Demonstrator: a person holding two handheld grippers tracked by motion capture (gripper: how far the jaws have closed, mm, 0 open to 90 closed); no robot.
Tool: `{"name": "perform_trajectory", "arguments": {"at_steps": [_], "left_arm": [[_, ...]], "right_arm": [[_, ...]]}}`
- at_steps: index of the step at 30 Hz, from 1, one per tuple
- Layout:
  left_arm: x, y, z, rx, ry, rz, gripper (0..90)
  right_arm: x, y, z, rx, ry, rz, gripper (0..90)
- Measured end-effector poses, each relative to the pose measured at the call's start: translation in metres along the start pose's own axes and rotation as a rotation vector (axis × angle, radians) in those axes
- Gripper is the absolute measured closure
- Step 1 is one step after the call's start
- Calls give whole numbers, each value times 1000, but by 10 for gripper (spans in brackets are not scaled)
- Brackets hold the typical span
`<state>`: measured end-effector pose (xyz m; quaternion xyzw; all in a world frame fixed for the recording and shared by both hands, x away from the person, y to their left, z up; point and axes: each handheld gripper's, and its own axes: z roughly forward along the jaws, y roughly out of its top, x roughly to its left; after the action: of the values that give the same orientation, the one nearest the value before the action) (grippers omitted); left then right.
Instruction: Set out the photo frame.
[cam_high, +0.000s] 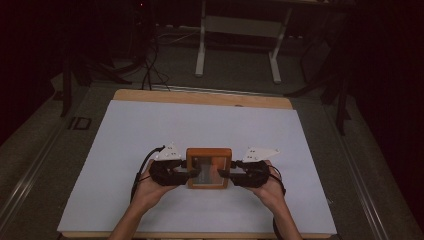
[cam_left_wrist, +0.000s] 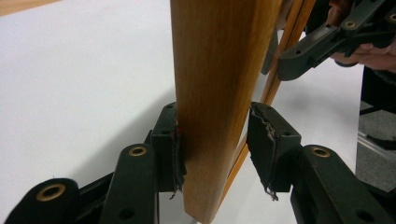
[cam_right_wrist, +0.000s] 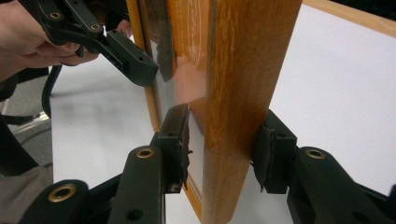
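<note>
Frame, wooden, with a glazed or reflective panel, sits between my two claws over the near half of the counter, roughly midway between its left and right edges and closer to the near edge than the far one. From the high view I read it as held face-up or tilted; I cannot tell whether its underside touches the white surface.

Left claw comes in from the frame's left side. In the left gripper view its jaws straddle the wooden side rail: one pad lies against the wood, the other stands off with a visible gap. I judge this claw spread around the rail, not clamped.

Right claw comes in from the frame's right side. In the right gripper view the outer pad bears on the rail's back; the inner pad sits just beside the glazed face. I read this as a pinch on the frame, though the inner contact is not fully clear.

Governing relation: the frame's two side rails run away from me, towards the far edge, and each claw meets its rail square-on from the outside. Both hands are equally near. In my judgement, any coming move depends on the right claw alone carrying the load until the left one bites.
</note>
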<state>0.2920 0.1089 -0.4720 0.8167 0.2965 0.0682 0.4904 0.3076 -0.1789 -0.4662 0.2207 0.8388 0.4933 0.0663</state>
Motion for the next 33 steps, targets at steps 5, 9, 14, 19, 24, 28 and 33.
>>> {"name": "perform_trajectory", "arguments": {"at_steps": [5, 9, 14, 19, 24, 28, 33], "left_arm": [[4, -3, -1, 3, -15, -34, 575], [10, -8, -1, 28, -36, -80, 575], [13, -14, 4, 18, -43, -99, 573], [14, -13, 9, 8, 0, -117, 557], [17, -14, 13, 4, 19, -123, 545], [16, -14, 13, 5, 21, -123, 544], [16, -15, 13, 12, 28, -124, 540]], "right_arm": [[-1, -2, 5, -3, 18, 37, 604], [-3, -6, 11, 5, 44, 79, 604], [-6, -11, 16, 11, 58, 117, 609], [-13, -15, 19, -1, 59, 152, 600], [-16, -16, 24, -2, 37, 166, 581], [-17, -17, 25, -4, 34, 172, 576], [-15, -16, 24, 6, 22, 158, 575]]}}
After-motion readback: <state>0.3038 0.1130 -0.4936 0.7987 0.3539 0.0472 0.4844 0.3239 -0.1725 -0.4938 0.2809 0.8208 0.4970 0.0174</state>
